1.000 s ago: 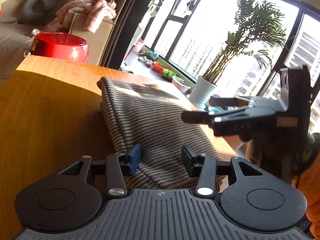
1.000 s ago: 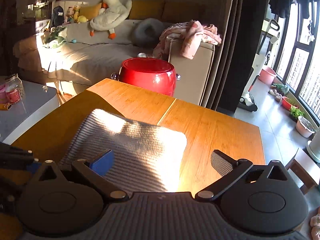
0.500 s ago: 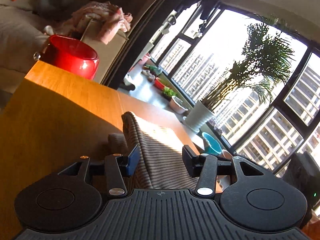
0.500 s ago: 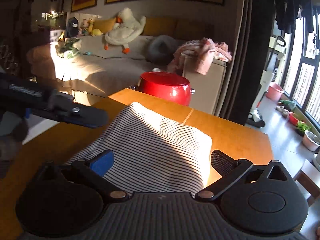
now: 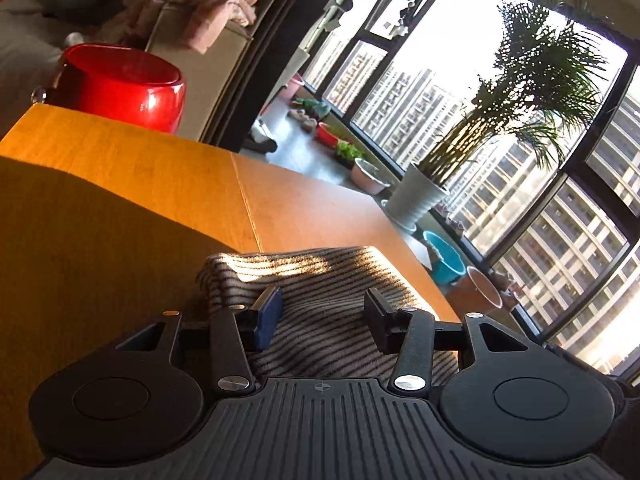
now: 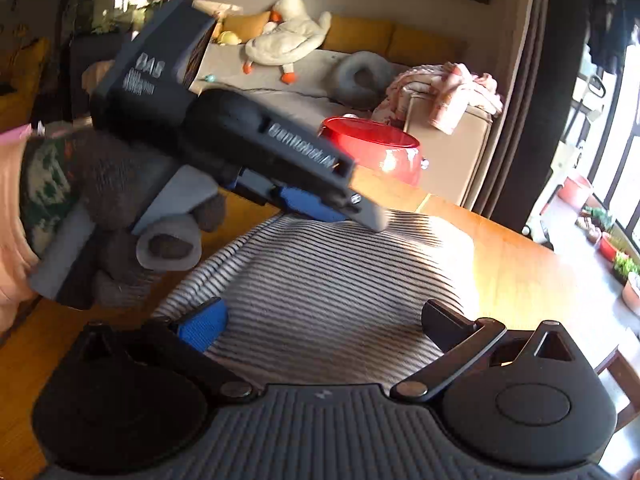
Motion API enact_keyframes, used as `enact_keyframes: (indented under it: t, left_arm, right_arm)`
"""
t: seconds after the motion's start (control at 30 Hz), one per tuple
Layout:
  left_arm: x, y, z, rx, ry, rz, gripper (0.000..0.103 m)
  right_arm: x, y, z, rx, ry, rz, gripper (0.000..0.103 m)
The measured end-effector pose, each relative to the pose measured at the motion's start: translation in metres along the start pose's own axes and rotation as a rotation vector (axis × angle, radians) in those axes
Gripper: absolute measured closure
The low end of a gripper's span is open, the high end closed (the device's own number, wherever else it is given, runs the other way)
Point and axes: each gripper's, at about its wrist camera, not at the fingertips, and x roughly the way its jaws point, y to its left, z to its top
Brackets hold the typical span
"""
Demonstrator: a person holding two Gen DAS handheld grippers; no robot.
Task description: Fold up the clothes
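— What does each camera add?
— Left view: window, potted palm (image 5: 424, 196), left gripper (image 5: 323, 312) with fingers spread, cloth between them. Right view: sofa, toy goose (image 6: 292, 36), right gripper (image 6: 320, 322) spread wide, gripping nothing.
— And the garment?
— A striped top (image 6: 332, 280), folded, lying on the wooden table (image 6: 516, 276), sunlit at its far edge.

So the table (image 5: 168, 184) is warm orange wood with a seam running across the top, half in sun and half in shadow. The only thing lying right on it is a folded striped garment (image 6: 332, 280), grey-and-white stripes, sitting near the front edge with sunlight across its far side.
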Motion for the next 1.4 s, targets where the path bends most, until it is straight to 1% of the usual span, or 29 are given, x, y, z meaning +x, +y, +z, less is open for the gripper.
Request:
enact_keyframes:
  t: [0.07, 0.13, 0.2, 0.23, 0.27, 0.3, 0.33, 0.37, 0.4, 0.43, 0.53, 0.6, 0.63, 0.7, 0.73, 0.77, 0.8, 0.9, 0.97, 1.1, 1.2, 1.3, 1.4]
  left_arm:
    - [0.000, 0.000, 0.000, 0.002, -0.006, 0.003, 0.052]
    - [-0.003, -0.002, -0.001, 0.004, -0.017, 0.008, 0.052]
    - [-0.015, -0.008, -0.001, 0.015, -0.038, 0.029, 0.051]
    - [-0.023, -0.012, -0.001, 0.022, -0.051, 0.042, 0.046]
    - [-0.031, -0.016, 0.000, 0.029, -0.063, 0.055, 0.036]
    - [-0.039, -0.020, -0.002, 0.040, -0.072, 0.066, 0.030]
    - [-0.048, -0.025, -0.005, 0.054, -0.078, 0.074, 0.020]
    - [-0.058, -0.030, -0.008, 0.067, -0.084, 0.082, 0.016]
    - [-0.066, -0.034, -0.012, 0.081, -0.078, 0.092, 0.016]
    - [-0.069, -0.037, -0.018, 0.086, -0.056, 0.102, 0.016]
    - [-0.067, -0.038, -0.037, 0.073, 0.025, 0.124, 0.016]
    - [-0.059, -0.034, -0.048, 0.052, 0.061, 0.120, 0.018]
    - [-0.055, -0.032, -0.053, 0.042, 0.070, 0.117, 0.019]
    - [-0.050, -0.026, -0.057, 0.010, 0.072, 0.092, 0.023]
    - [-0.048, -0.023, -0.058, -0.006, 0.072, 0.076, 0.029]
    - [-0.046, -0.020, -0.058, -0.017, 0.070, 0.065, 0.032]
    - [-0.044, -0.018, -0.057, -0.021, 0.066, 0.061, 0.032]
    - [-0.039, -0.010, -0.049, -0.020, 0.040, 0.078, 0.036]
    - [-0.039, 0.002, -0.040, -0.039, 0.016, 0.104, 0.036]
    - [-0.036, 0.029, -0.020, -0.076, -0.032, 0.160, 0.036]
    - [-0.032, 0.051, -0.003, -0.094, -0.066, 0.197, 0.035]
    - [-0.021, 0.072, 0.012, -0.128, -0.094, 0.200, 0.034]
    - [-0.014, 0.085, 0.020, -0.157, -0.110, 0.190, 0.031]
  right_arm:
    - [-0.009, -0.010, -0.002, 0.068, -0.019, -0.019, 0.000]
    - [-0.016, -0.029, -0.006, 0.208, -0.040, -0.015, 0.000]
    - [-0.019, -0.050, -0.014, 0.353, -0.051, -0.008, 0.000]
    - [-0.020, -0.058, -0.021, 0.412, -0.048, -0.013, 0.000]
    - [-0.018, -0.064, -0.024, 0.452, -0.037, -0.018, 0.000]
    - [-0.016, -0.069, -0.028, 0.478, -0.024, -0.025, 0.000]
    - [-0.015, -0.074, -0.030, 0.493, -0.017, -0.029, 0.000]
    - [-0.014, -0.079, -0.033, 0.507, -0.010, -0.032, 0.000]
    - [-0.014, -0.083, -0.034, 0.523, -0.010, -0.025, 0.000]
    - [-0.014, -0.086, -0.035, 0.538, -0.011, -0.017, 0.000]
    - [-0.006, -0.098, -0.036, 0.624, 0.004, 0.065, 0.000]
    - [0.004, -0.101, -0.038, 0.656, 0.033, 0.117, 0.000]
    - [0.008, -0.100, -0.040, 0.648, 0.049, 0.126, 0.000]
    - [0.020, -0.098, -0.040, 0.618, 0.070, 0.130, 0.000]
    - [0.025, -0.098, -0.040, 0.611, 0.074, 0.146, 0.000]
    - [0.029, -0.098, -0.040, 0.604, 0.077, 0.165, 0.004]
    - [0.032, -0.098, -0.039, 0.591, 0.073, 0.187, 0.010]
    - [0.048, -0.097, -0.025, 0.543, 0.062, 0.222, 0.017]
    - [0.060, -0.094, -0.016, 0.514, 0.053, 0.218, 0.017]
    - [0.100, -0.094, 0.007, 0.494, 0.034, 0.238, 0.017]
    - [0.133, -0.091, 0.030, 0.439, 0.021, 0.238, 0.015]
    - [0.161, -0.091, 0.048, 0.370, -0.008, 0.221, 0.010]
    - [0.183, -0.101, 0.054, 0.417, 0.000, 0.244, 0.008]
